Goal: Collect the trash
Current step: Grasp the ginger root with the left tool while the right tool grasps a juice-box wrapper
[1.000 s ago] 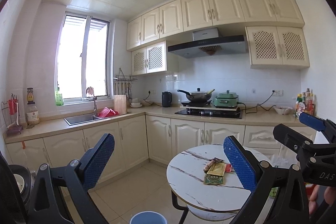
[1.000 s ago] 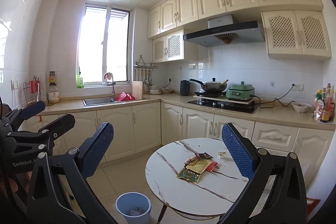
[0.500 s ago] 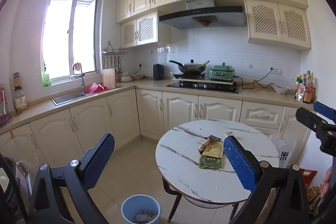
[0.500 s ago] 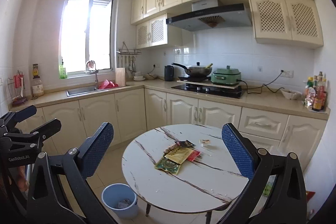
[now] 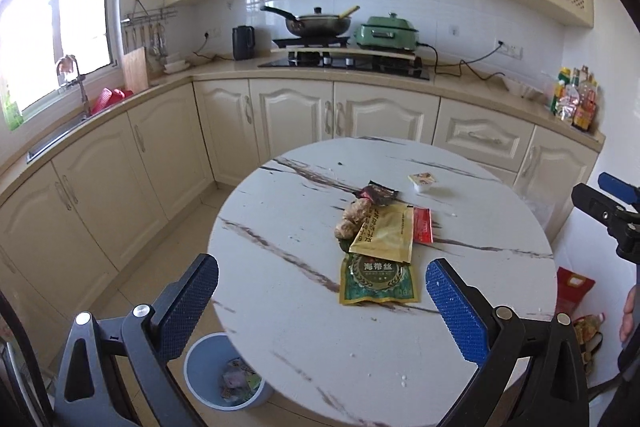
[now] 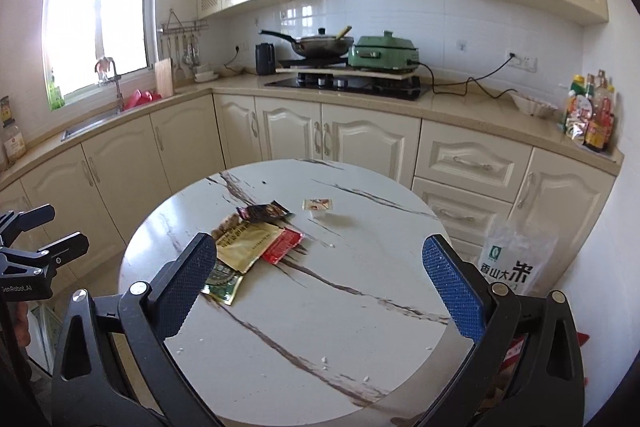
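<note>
left tongs (image 5: 322,287) wide, empty | right tongs (image 6: 320,267) wide, empty | wrappers (image 5: 380,247) piled on round counter (image 5: 300,327) | bin (image 5: 200,383) on floor beside it

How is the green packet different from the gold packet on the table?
The green packet is green with a round badge; the gold packet is plain yellow-gold with dark writing. The green packet lies nearest the grippers, at the near end of the pile; the gold packet lies farther in, overlapping the green one's far edge. The gold packet is beside the red sachet; the green packet does not touch it. Both lie flat on the round marble table.
</note>
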The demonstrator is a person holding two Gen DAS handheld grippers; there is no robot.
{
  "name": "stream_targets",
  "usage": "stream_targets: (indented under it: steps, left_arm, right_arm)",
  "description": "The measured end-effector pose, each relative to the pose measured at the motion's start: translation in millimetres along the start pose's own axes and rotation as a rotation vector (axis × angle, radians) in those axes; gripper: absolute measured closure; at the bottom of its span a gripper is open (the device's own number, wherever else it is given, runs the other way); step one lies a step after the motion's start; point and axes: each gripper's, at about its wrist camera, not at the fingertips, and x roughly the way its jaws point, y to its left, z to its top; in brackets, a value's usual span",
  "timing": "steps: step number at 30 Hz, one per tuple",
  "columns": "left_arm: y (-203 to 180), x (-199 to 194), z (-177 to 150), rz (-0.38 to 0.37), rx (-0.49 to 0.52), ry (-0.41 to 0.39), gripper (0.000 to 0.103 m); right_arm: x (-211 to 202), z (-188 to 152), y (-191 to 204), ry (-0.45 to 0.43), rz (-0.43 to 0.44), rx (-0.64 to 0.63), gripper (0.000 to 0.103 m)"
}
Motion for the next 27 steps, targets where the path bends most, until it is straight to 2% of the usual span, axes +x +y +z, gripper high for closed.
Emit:
stream_targets:
  steps: [3,8,11,15,21,24,26,27]
  left_arm:
    - [4.9,51.3,27.1,-0.047,0.011,0.06,0.001]
    - [16.8,140.0,66.6,-0.049,0.053,0.148,0.002]
    - [26.2,181.5,75.5,-0.063,0.059,0.199,0.004]
    - [37.8,219.5,82.2,-0.078,0.064,0.237,0.004]
    - [46.3,244.8,84.4,-0.096,0.082,0.252,0.01]
    - [44.2,251.4,82.7,-0.13,0.093,0.248,0.013]
    - [41.0,254.8,79.0,-0.149,0.117,0.242,0.014]
    - [39.9,255.7,76.6,-0.162,0.126,0.239,0.016]
  right_arm:
    - [43.9,8.6,-12.2,0.064,-0.01,-0.017,0.0]
    - [124.6,24.1,-27.8,0.163,0.011,-0.017,0.0]
    - [179.2,29.9,-26.7,0.239,0.007,-0.039,0.0]
    - [248.1,29.6,-22.8,0.347,0.071,-0.034,0.0]
    - [298.5,22.6,-16.1,0.387,0.122,-0.012,0.001]
    - [309.3,19.5,-16.0,0.411,0.136,-0.01,0.022]
    - [312.2,18.0,-14.3,0.418,0.138,-0.026,0.044]
    - [312.7,16.9,-13.5,0.419,0.135,-0.039,0.045]
